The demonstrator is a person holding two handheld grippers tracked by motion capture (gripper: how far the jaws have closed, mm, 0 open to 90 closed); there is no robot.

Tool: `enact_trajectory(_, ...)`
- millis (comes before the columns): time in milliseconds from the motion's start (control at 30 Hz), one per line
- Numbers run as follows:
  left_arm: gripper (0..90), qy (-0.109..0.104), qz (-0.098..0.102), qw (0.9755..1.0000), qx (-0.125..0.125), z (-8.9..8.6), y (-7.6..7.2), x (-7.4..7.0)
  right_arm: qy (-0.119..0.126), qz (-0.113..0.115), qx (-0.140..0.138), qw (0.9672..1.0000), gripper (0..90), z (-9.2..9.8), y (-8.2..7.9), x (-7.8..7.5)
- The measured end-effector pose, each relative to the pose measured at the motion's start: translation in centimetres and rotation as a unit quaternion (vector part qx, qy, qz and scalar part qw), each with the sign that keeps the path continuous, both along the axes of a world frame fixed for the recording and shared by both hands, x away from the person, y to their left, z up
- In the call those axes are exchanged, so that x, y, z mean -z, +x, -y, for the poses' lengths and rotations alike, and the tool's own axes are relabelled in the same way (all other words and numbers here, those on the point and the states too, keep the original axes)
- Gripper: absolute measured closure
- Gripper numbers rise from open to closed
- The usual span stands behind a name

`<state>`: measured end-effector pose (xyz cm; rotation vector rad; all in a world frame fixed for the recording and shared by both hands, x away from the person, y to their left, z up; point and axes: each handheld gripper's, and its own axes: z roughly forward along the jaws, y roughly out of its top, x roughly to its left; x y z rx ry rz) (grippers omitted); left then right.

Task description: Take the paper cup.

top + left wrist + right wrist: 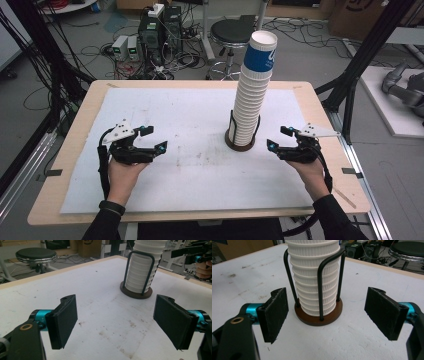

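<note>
The right gripper (277, 139) rests low over the white mat (150, 115), its 2 jaws spread wide with nothing between the pads; in the right gripper view (325, 315) they frame the cup holder from a short way off without touching it. The left gripper (154, 138) sits at the mat's other side, likewise gaping and empty (116, 321), well apart from the holder. Each is carried in a hand (122, 175) with a dark sleeve, the other hand (311, 172) mirroring it.

Between the 2 grippers, nearer the right one, stands the stack of paper cups (250, 100), upright in a round brown base (239, 145) with black wire hoops (320, 285) around its lower part. The top cup (260, 52) is blue with a white rim; those below show white ribbed rims. The mat covers a wooden table (65, 165). Beyond its far edge stands a black stool (230, 32).
</note>
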<state>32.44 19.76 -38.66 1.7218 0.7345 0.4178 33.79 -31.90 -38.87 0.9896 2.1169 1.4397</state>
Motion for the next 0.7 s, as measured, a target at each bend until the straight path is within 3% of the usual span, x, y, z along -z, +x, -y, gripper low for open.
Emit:
enact_trajectory(267,19.5,-0.005,-0.001,1.0,-0.002,-0.1,0.1,0.0,0.008,0.008,0.002,0.9999,19.7,0.5,-0.3,-0.2)
enact_trajectory(567,19.5,-0.004,-0.006,0.9999,0.01,0.2,0.2,-0.1,0.005,0.02,-0.011,0.9997,19.7,0.3,-0.7,-0.7)
enact_trajectory(700,19.5,-0.003,-0.005,0.9999,0.011,0.3,0.1,0.0,0.014,0.027,-0.02,0.9993,19.7,0.1,-0.8,-1.2)
